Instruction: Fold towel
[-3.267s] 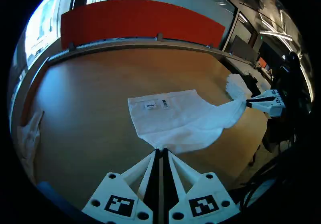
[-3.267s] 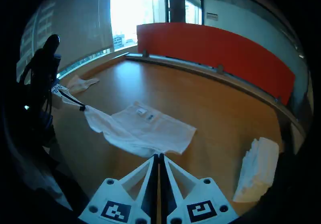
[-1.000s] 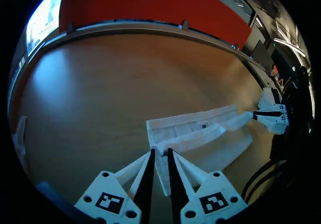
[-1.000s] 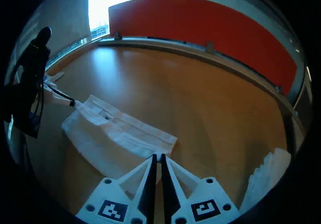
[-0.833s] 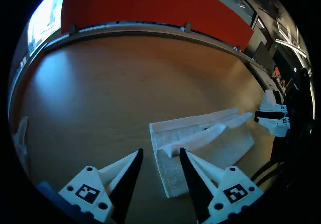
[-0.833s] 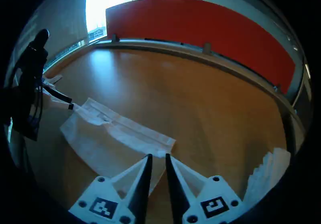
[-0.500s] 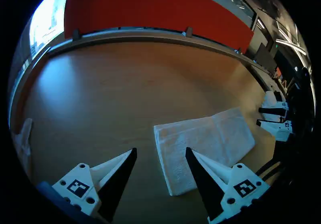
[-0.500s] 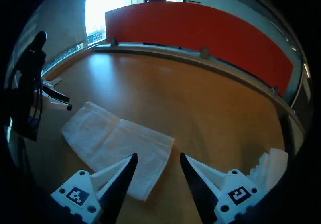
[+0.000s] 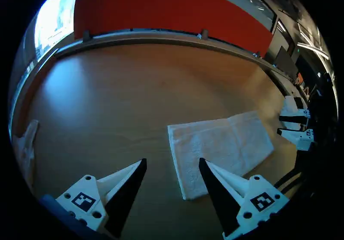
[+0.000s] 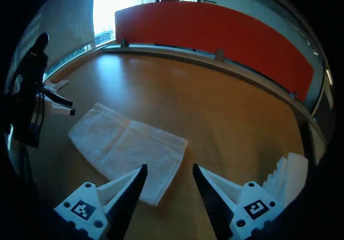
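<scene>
- The white towel (image 9: pixel 221 145) lies folded and flat on the wooden worktop (image 9: pixel 120 89).
- The left tongs (image 9: pixel 172 160) stand wide apart and empty, framing one near corner of the towel.
- The right tongs (image 10: pixel 169 165) gape wide too, gripping nothing, at the towel's other end.
- A stack of white cloths (image 10: pixel 287 176) sits well apart.

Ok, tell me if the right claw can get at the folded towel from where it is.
Probably yes. The right claw is open, and the folded towel lies flat on the table right at its fingertips, with nothing lying between them.
</scene>
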### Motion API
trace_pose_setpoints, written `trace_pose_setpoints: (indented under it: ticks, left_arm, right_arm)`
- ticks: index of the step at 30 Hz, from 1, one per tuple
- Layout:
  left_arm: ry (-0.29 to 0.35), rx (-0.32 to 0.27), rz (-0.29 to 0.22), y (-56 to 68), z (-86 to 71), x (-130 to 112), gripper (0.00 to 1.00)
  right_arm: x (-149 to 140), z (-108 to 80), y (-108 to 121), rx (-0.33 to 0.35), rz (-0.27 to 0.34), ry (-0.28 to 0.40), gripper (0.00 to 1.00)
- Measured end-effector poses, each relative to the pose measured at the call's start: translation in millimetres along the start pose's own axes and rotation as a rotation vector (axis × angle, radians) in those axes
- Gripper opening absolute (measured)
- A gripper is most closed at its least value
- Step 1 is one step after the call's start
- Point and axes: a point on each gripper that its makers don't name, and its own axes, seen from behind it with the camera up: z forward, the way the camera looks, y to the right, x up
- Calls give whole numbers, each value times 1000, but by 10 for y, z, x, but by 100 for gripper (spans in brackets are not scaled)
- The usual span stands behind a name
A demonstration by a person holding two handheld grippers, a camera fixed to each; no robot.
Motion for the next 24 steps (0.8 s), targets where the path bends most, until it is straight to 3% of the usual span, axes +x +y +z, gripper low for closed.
trace_pose_setpoints:
  ticks: [14, 24]
  left_arm:
    - [5, 33, -33, -78, -212, -237, 89]
    - [5, 61, -48, -136, -305, -354, 89]
  right_arm:
    - [-312, -180, -36, 8, -3, -29, 81]
    - [-425, -169, -58, 38, -39, -46, 81]
